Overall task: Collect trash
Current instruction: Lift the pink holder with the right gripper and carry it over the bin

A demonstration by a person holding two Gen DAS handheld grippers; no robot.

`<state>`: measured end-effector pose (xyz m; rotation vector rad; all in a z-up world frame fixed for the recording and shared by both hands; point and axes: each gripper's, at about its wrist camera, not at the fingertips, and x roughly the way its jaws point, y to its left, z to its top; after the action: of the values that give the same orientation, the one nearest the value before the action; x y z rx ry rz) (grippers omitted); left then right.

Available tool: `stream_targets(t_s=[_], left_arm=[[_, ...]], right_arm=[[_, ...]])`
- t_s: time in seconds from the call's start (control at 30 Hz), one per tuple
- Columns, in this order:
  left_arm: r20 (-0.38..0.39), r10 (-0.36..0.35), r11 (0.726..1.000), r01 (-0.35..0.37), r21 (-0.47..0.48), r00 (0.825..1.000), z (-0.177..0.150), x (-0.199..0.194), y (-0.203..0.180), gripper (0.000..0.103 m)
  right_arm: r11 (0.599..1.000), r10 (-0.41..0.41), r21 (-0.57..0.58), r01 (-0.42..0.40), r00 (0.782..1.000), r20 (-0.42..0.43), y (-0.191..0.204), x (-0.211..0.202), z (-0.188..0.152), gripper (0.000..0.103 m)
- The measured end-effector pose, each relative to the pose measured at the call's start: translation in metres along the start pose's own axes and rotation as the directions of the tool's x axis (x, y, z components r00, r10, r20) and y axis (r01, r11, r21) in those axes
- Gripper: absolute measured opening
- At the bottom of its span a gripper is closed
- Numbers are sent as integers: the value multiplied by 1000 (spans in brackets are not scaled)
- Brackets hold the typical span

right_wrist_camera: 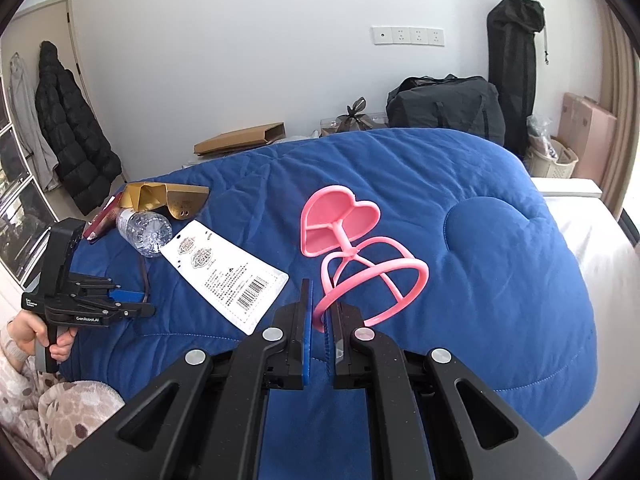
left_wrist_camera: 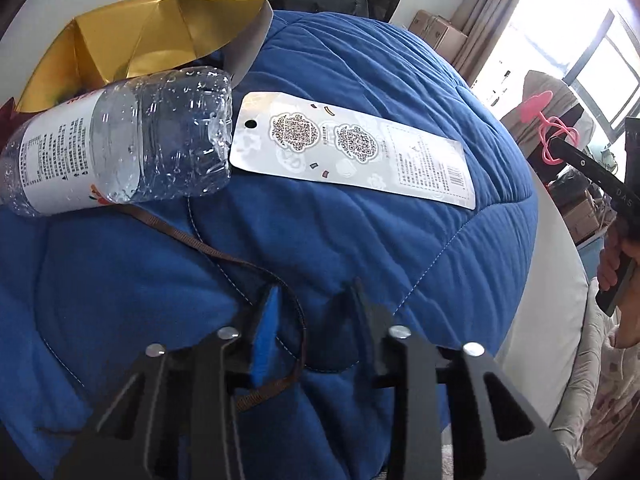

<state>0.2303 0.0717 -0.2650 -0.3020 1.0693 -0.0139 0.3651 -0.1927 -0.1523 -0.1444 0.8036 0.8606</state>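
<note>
My left gripper [left_wrist_camera: 314,300] is open just above the blue quilt [left_wrist_camera: 360,248], with a brown ribbon [left_wrist_camera: 224,254] running between its fingers. An empty clear plastic bottle [left_wrist_camera: 120,144] lies ahead on the left, a white printed card [left_wrist_camera: 352,148] ahead on the right, and a gold paper box [left_wrist_camera: 148,36] behind the bottle. My right gripper [right_wrist_camera: 318,304] is shut on the ring of a pink plastic heart-topped frame [right_wrist_camera: 352,248] and holds it over the quilt [right_wrist_camera: 480,260]. The right wrist view also shows the bottle [right_wrist_camera: 144,228], the card [right_wrist_camera: 228,276], the gold box [right_wrist_camera: 168,198] and my left gripper [right_wrist_camera: 132,298].
Black bags [right_wrist_camera: 444,106] and a flat cardboard box [right_wrist_camera: 240,140] sit beyond the bed by the wall. A white basket [right_wrist_camera: 554,160] stands at the right. White sheet [right_wrist_camera: 600,248] shows at the bed's right edge. Coats [right_wrist_camera: 68,132] hang at the left.
</note>
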Motion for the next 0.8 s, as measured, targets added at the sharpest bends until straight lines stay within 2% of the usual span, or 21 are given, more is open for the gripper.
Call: stream_targets(t_s=[0.03,0.07,0.17,0.23,0.37,0.53,0.8], left_arm=[[-9,7,1000,-7,8,1000,-1,0,-2,7],[-11,16,1000,-15,13,1000,-2,-1,-4,0],[-9,25,1000,-25,13,1000,-3,-8,-7,0],[12,58,998,-58,20,998,-3,-18,-6,0],[78,66,998,-67,14,995,-3,-50,-3,0],[153,113,992,-119,29,982,-12,-97,3,0],[244,165,986,-164,-24,956,-49,-166,47,0]], right_arm=[[1000,-1,3,1,1000,-2,-1,0,-1,4],[1000,-1,9,1,1000,-5,-3,1,-2,5],[1000,3,16,-3,1000,-13,-3,3,-3,5],[1000,8,8,-8,1000,-14,1,2,-3,4],[1000,22,-14,-22,1000,-3,14,-4,1,4],[998,55,-43,-55,998,9,38,-12,9,4],[983,140,-122,-136,990,23,101,-18,25,4]])
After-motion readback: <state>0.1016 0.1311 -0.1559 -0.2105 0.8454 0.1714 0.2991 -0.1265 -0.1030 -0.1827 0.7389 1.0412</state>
